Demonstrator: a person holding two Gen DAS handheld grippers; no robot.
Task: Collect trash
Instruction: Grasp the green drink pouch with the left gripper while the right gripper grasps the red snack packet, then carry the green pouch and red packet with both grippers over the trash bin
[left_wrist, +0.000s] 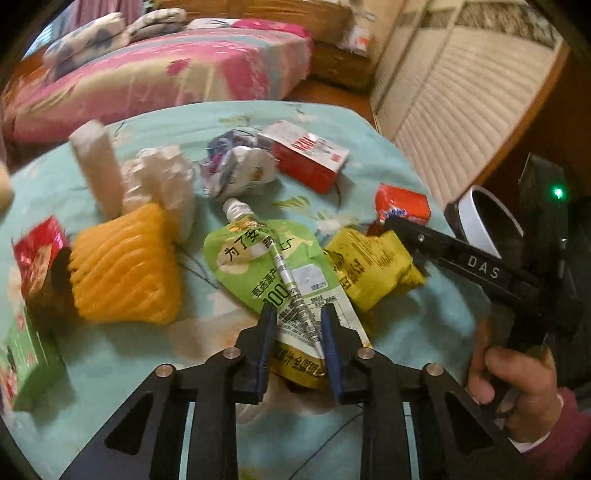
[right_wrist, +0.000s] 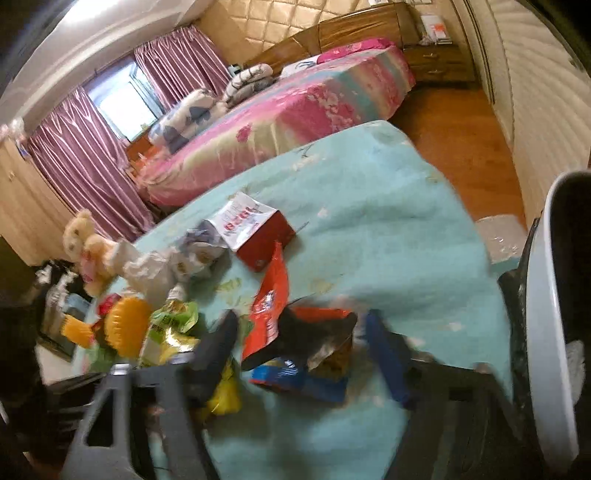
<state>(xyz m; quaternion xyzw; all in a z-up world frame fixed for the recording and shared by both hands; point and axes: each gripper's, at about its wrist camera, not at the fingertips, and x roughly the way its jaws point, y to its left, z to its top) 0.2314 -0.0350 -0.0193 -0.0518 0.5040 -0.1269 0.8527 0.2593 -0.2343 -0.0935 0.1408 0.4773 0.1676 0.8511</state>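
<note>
A green drink pouch (left_wrist: 273, 273) with Chinese print and a large "100" is pinched at its lower end between the fingers of the left gripper (left_wrist: 298, 317), a wrapped straw lying across it. A yellow packet (left_wrist: 369, 269) lies just beside it. The right gripper (right_wrist: 299, 332) is spread around a red snack wrapper (right_wrist: 269, 306); blur leaves contact uncertain. "DAS" is read on its arm. Everything rests on a turquoise floral cloth (right_wrist: 388, 206). A white-rimmed bin (right_wrist: 550, 332) is cut off at the right. A pink-covered bed (right_wrist: 295, 110) stands behind.
</note>
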